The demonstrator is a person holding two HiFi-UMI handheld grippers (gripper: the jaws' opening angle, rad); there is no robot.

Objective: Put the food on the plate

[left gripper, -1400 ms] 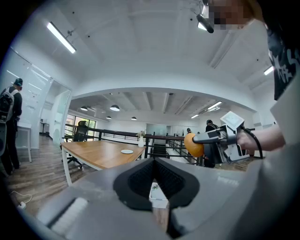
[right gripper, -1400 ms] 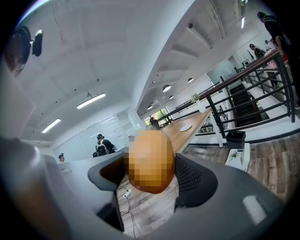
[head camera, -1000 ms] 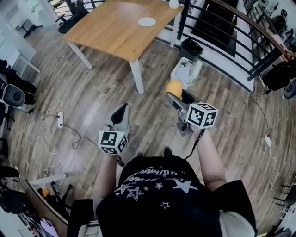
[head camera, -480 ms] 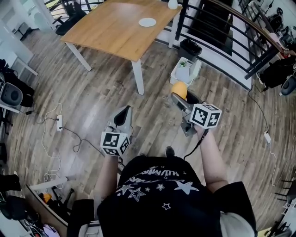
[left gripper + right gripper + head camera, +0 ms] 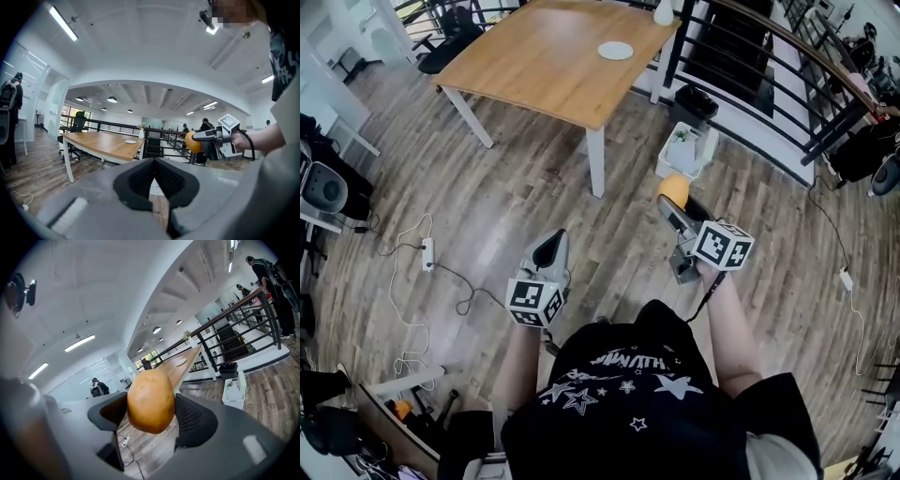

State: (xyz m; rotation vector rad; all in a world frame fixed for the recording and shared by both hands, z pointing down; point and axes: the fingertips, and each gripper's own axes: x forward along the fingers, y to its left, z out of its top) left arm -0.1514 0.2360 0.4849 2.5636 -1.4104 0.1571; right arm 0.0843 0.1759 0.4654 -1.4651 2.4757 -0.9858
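Observation:
A round golden-brown piece of food (image 5: 673, 188) is clamped between the pads of my right gripper (image 5: 675, 200), held over the wooden floor; it fills the middle of the right gripper view (image 5: 151, 401). A small white plate (image 5: 615, 50) lies on the wooden table (image 5: 546, 67), far ahead of both grippers. The plate (image 5: 131, 141) also shows small in the left gripper view, and the plate (image 5: 180, 362) in the right gripper view. My left gripper (image 5: 550, 246) hangs to the left over the floor. Its jaws meet with nothing between them (image 5: 154, 162).
A white bin (image 5: 686, 150) and a black bin (image 5: 698, 101) stand by the black railing (image 5: 769, 103) to the right of the table. A white vase (image 5: 664, 13) sits at the table's far end. A power strip with cables (image 5: 428, 254) lies on the floor left. A chair (image 5: 450, 39) stands beyond the table.
Both grippers have shifted lower in the head view, the left one more. The table and plate have drifted rightward in view. The food stays clamped in the right gripper.

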